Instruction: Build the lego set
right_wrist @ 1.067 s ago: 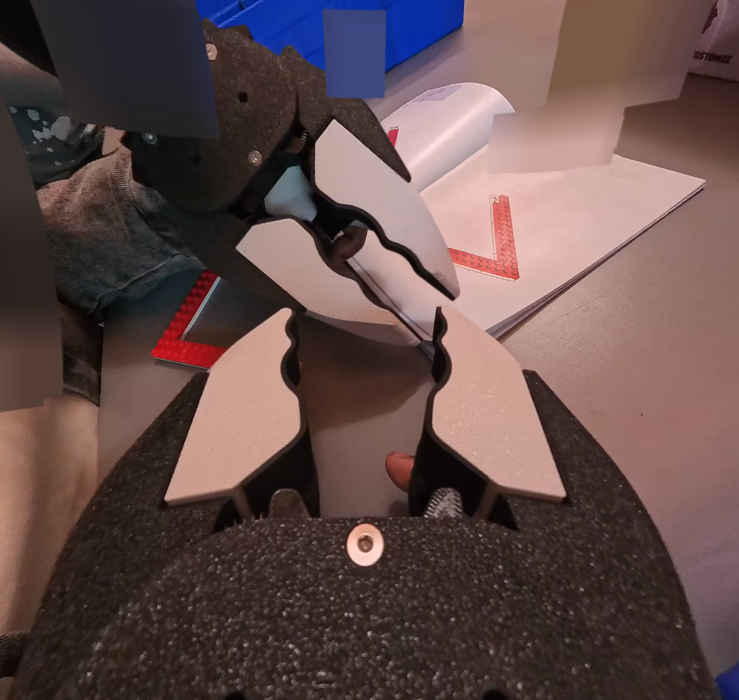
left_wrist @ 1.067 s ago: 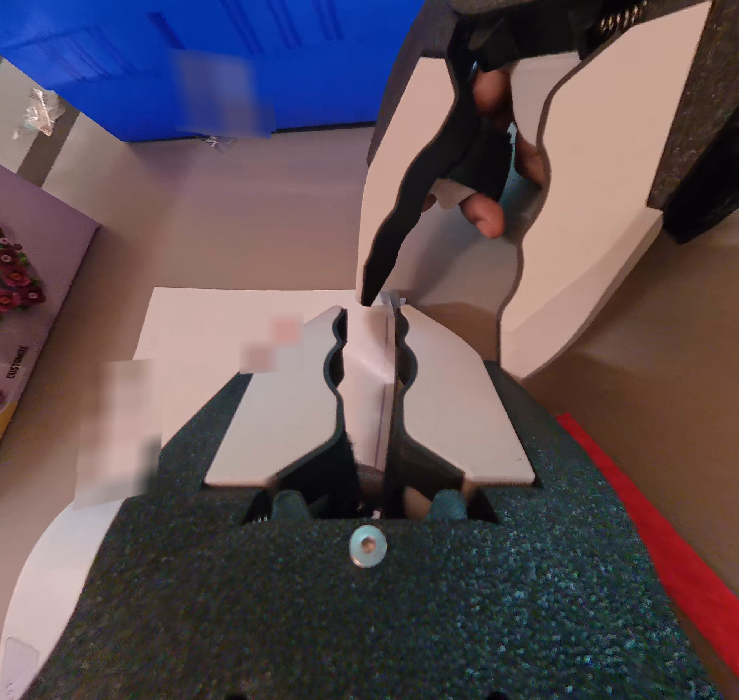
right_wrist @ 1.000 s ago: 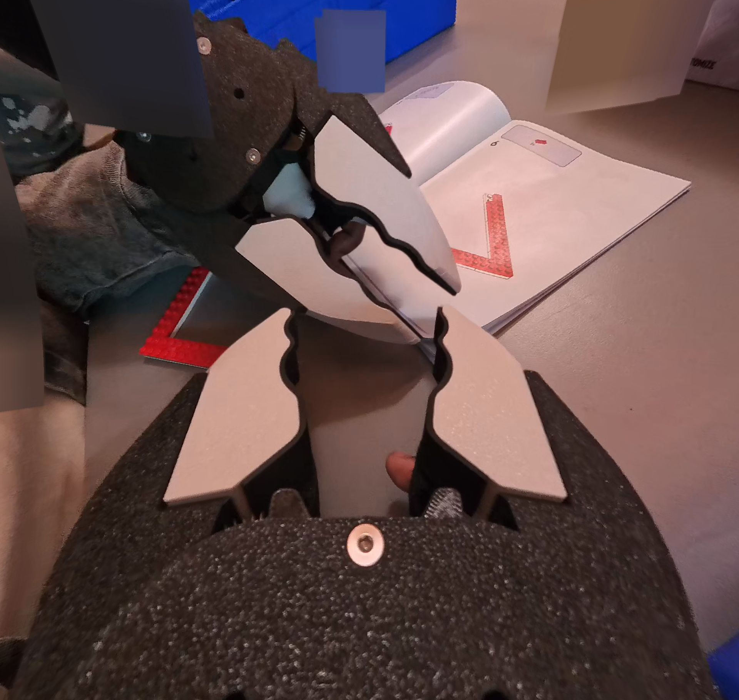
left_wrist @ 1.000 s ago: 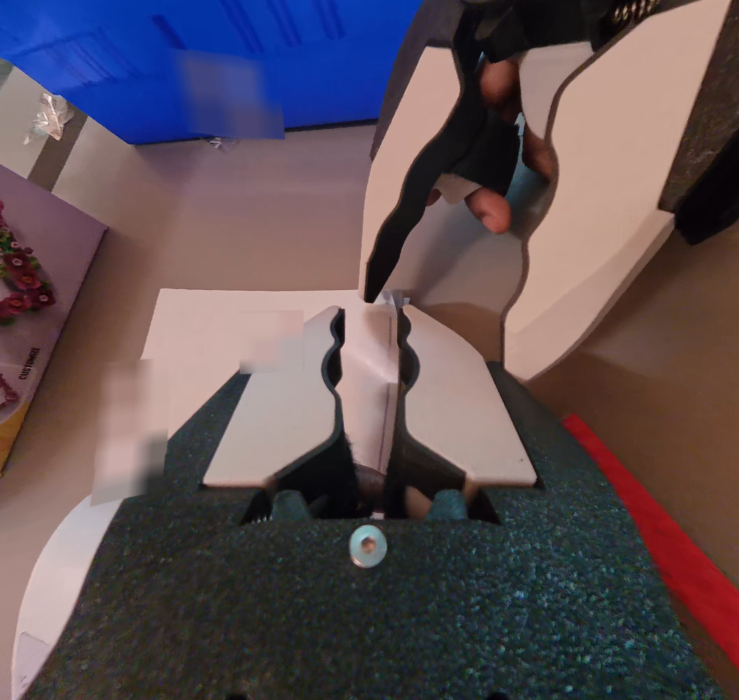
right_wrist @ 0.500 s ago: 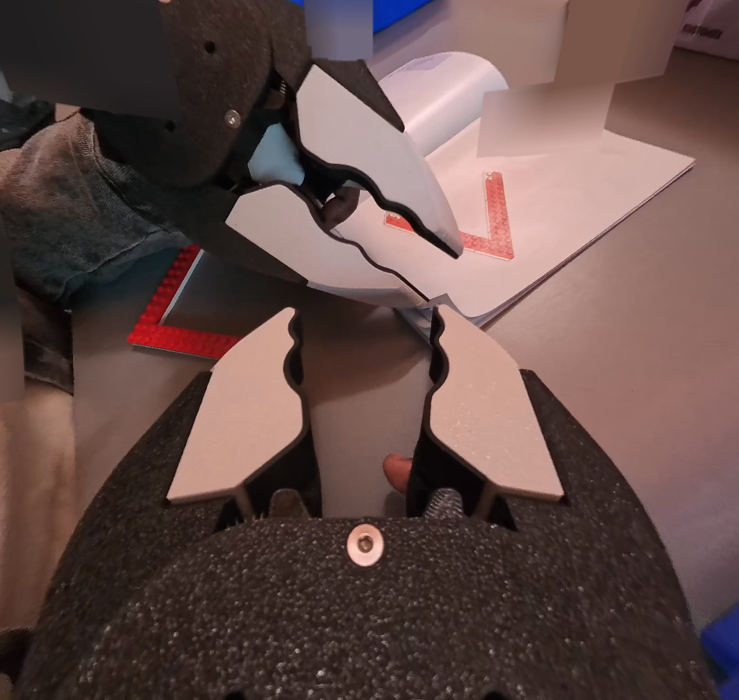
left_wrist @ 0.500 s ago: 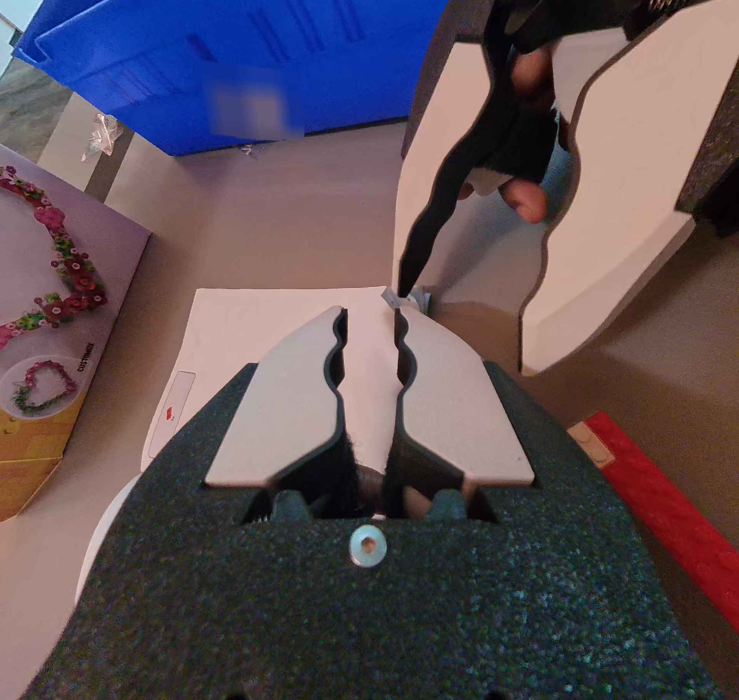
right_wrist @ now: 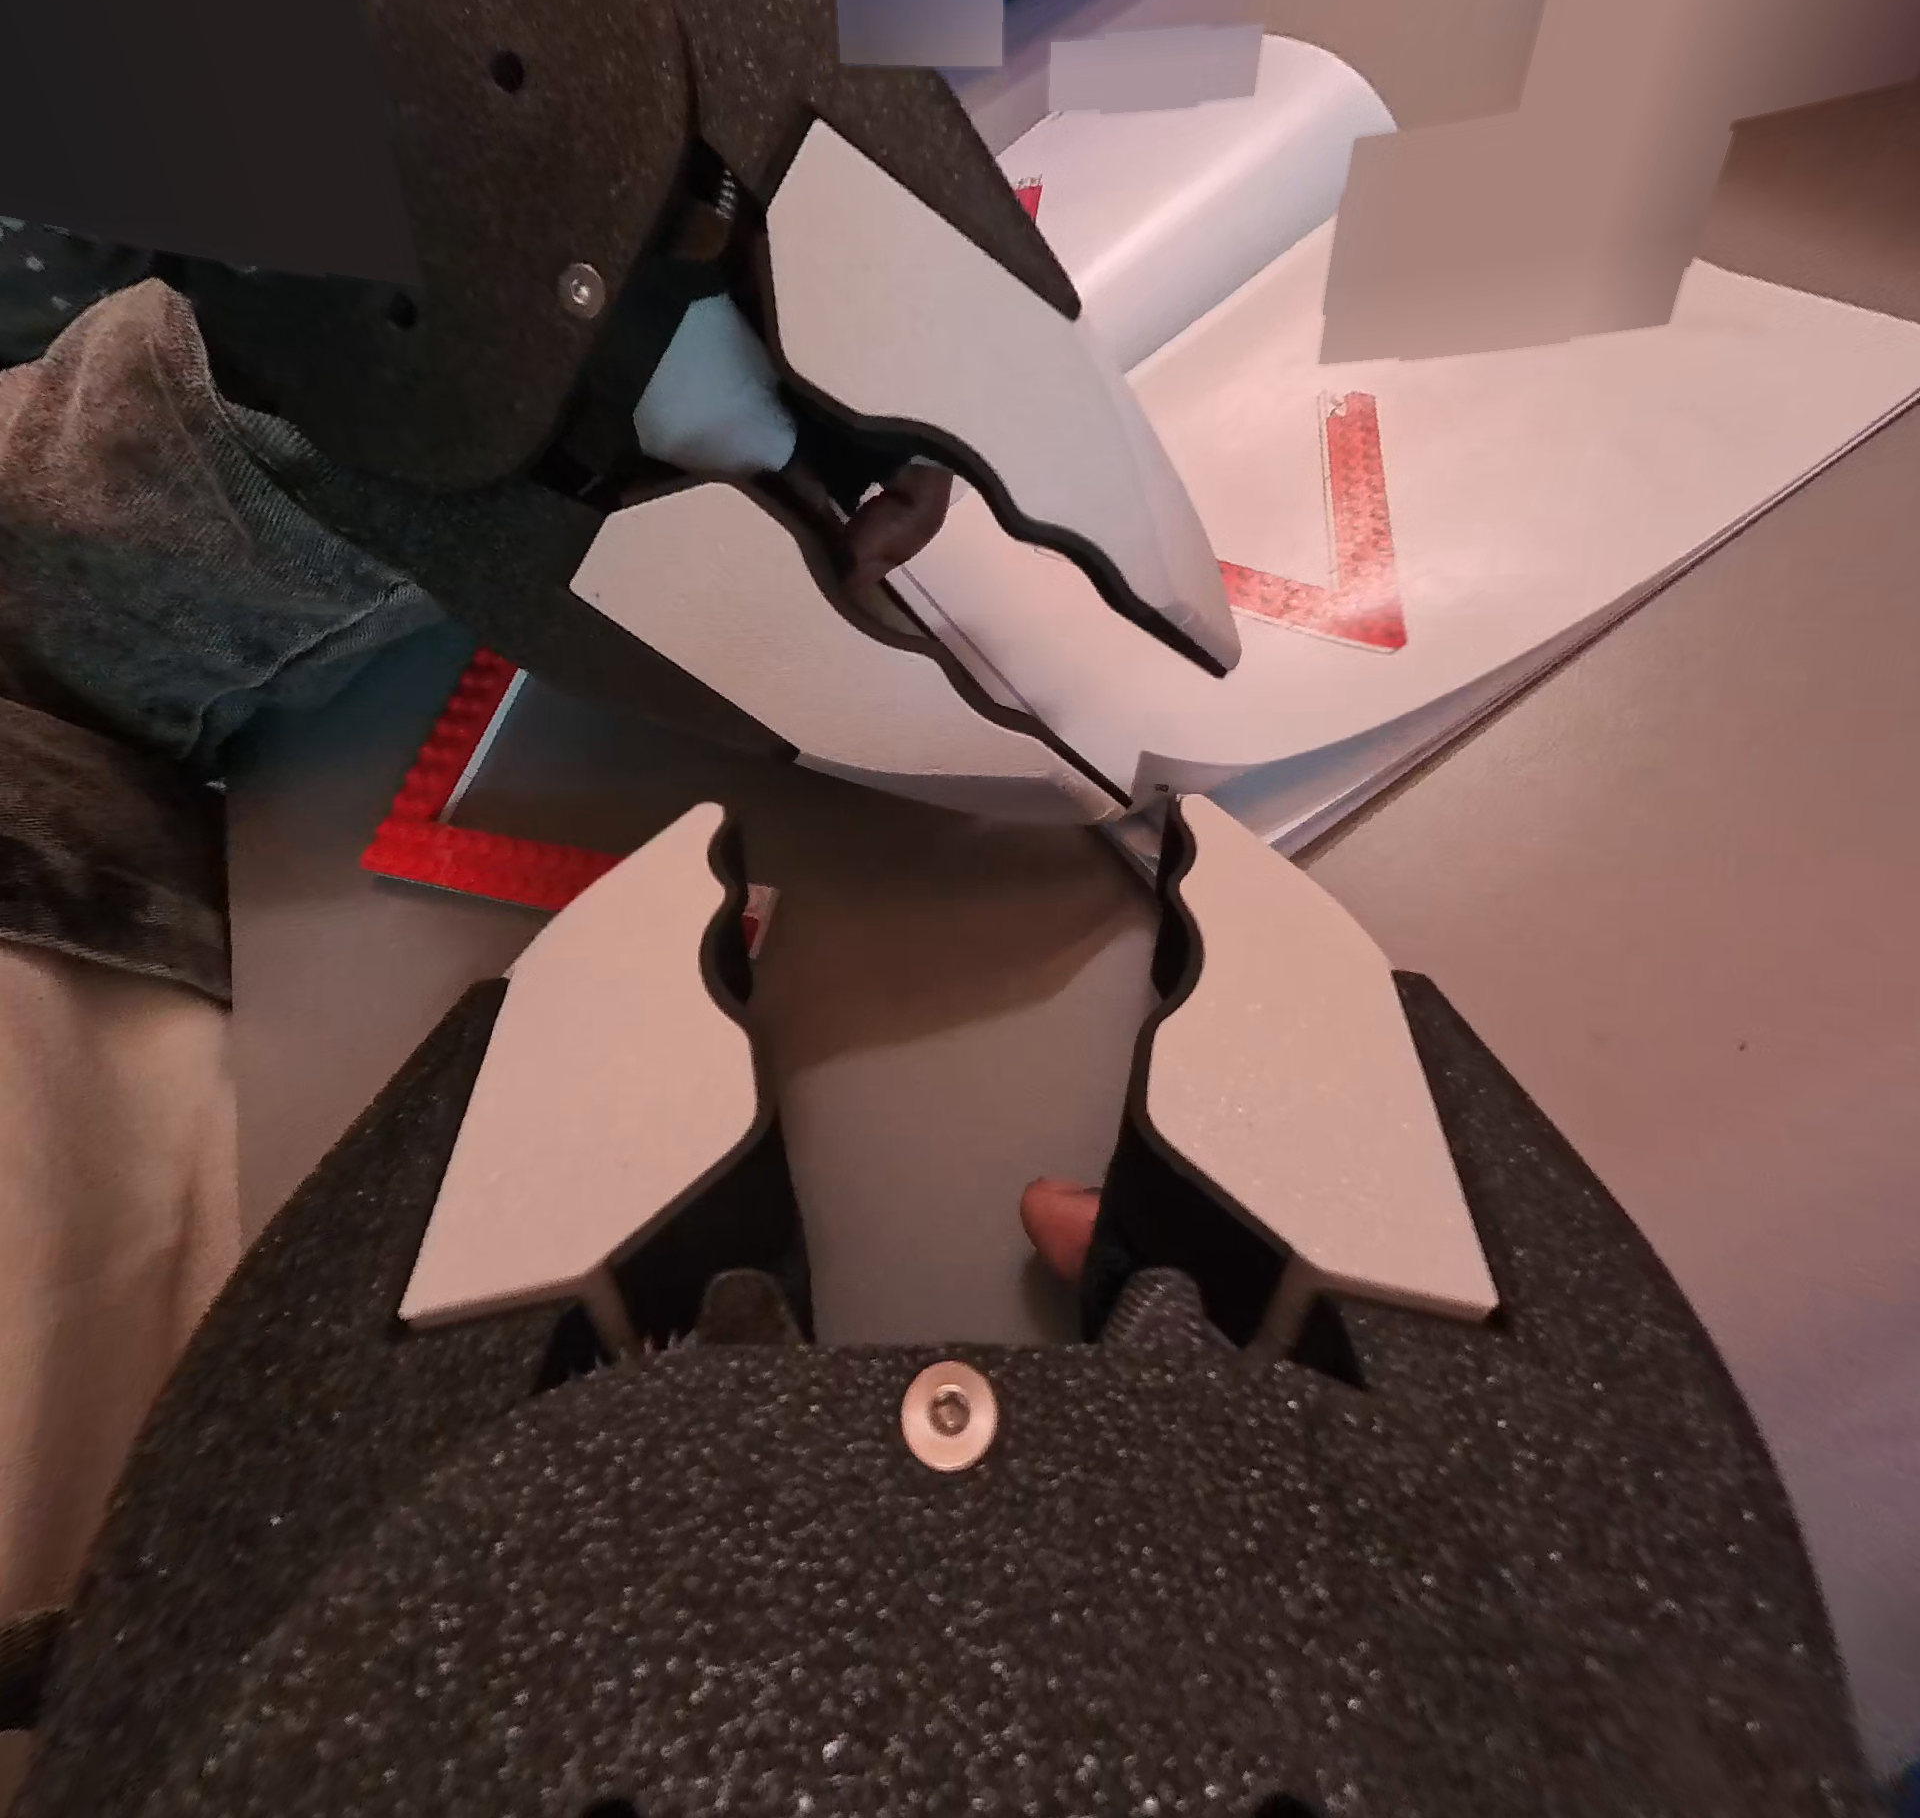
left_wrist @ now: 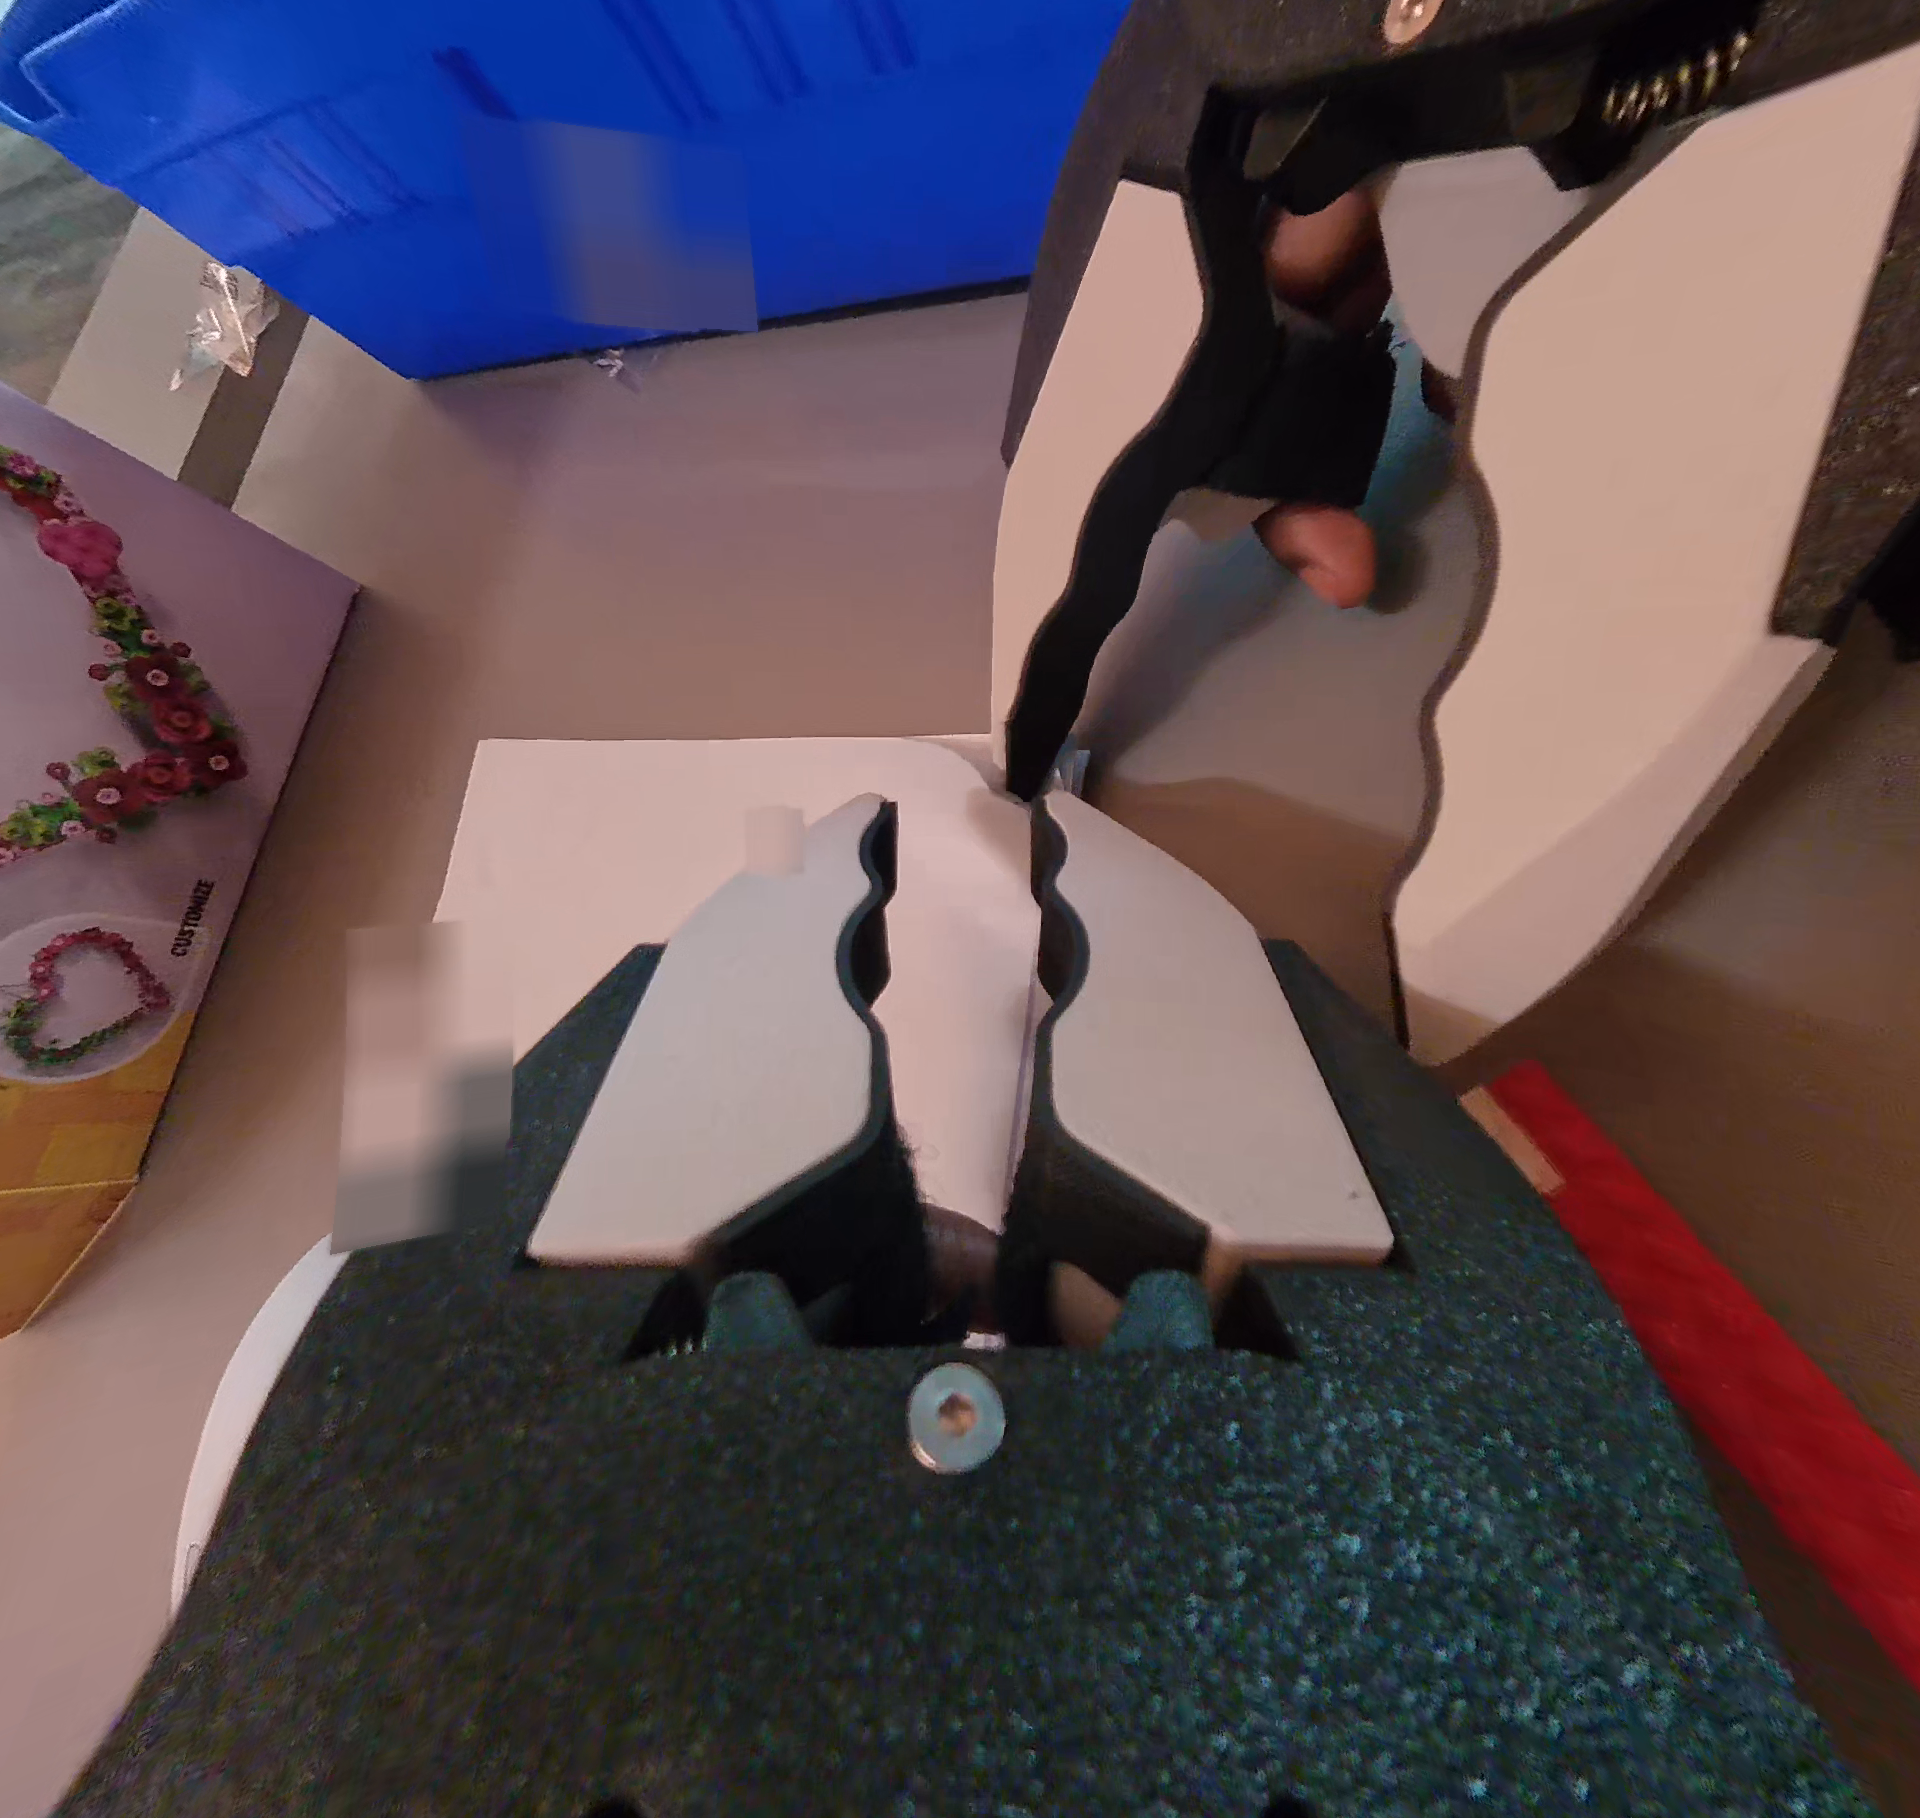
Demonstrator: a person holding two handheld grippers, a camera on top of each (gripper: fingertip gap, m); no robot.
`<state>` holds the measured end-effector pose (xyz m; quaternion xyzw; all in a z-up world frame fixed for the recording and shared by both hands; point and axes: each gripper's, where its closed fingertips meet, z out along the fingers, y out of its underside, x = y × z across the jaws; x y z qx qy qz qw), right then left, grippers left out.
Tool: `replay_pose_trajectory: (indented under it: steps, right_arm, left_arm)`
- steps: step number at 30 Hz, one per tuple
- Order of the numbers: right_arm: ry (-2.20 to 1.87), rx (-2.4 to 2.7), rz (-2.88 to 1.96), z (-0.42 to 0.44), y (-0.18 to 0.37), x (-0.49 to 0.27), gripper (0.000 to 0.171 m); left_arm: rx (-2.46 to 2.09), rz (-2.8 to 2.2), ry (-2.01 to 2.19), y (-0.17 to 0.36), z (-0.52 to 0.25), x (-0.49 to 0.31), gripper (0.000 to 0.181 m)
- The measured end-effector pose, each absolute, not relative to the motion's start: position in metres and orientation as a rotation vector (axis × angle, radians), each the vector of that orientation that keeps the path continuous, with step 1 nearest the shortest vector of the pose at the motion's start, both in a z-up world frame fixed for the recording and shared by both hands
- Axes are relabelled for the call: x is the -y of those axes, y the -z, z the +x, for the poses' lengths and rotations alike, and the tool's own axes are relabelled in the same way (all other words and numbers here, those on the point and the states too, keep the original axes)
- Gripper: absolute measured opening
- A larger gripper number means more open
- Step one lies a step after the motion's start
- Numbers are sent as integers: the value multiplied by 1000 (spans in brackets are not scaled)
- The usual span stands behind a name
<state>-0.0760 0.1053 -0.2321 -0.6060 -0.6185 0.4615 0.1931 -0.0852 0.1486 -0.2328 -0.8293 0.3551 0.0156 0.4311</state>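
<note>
An open instruction booklet (right_wrist: 1507,521) lies on the table. My left gripper (left_wrist: 961,812) is partly open over the booklet's near corner. A lifted white page (left_wrist: 956,937) stands between its fingers, against the right one. In the right wrist view, the left gripper (right_wrist: 1174,740) shows the same page (right_wrist: 1039,573) running along its lower finger. My right gripper (right_wrist: 948,812) is wide open and empty. Its right fingertip (right_wrist: 1179,812) touches the page corner. The right gripper also shows in the left wrist view (left_wrist: 1216,911). A red lego frame (right_wrist: 457,843) lies flat under the left gripper.
A blue plastic bin (left_wrist: 520,106) stands at the back. The lego set box (left_wrist: 125,833) lies left of the booklet. The red frame's edge (left_wrist: 1714,1301) runs along the right. A person's grey sleeve (right_wrist: 156,521) is behind the left gripper.
The left gripper swung up and away a little, then came back low over the booklet. The right gripper edged closer to the page corner. Both jaw openings look the same.
</note>
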Motion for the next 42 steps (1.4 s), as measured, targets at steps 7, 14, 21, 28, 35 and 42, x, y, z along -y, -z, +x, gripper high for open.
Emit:
replay_pose_trajectory:
  steps: [7,14,21,28,35,42]
  right_arm:
    - [-1403,1665,-1674,-77,221,-106,70]
    - [-1400,1671,-1692,-77,223,-105,72]
    - [-1366,1662,-1755,-76,229,-109,79]
    - [-1428,1678,-1719,-77,224,-102,81]
    - [-1431,1664,-1709,-78,222,-102,83]
    - [-1388,1705,-1765,-77,231,-101,84]
  left_arm:
    - [-841,-2100,-88,233,-93,-151,25]
    - [-861,-2107,-118,239,-94,-152,13]
    - [-843,-2104,9,234,-87,-147,17]
    - [-849,-2121,26,241,-80,-148,23]
    - [-870,-2118,-26,242,-80,-148,4]
    - [-775,-2053,-41,220,-89,-152,0]
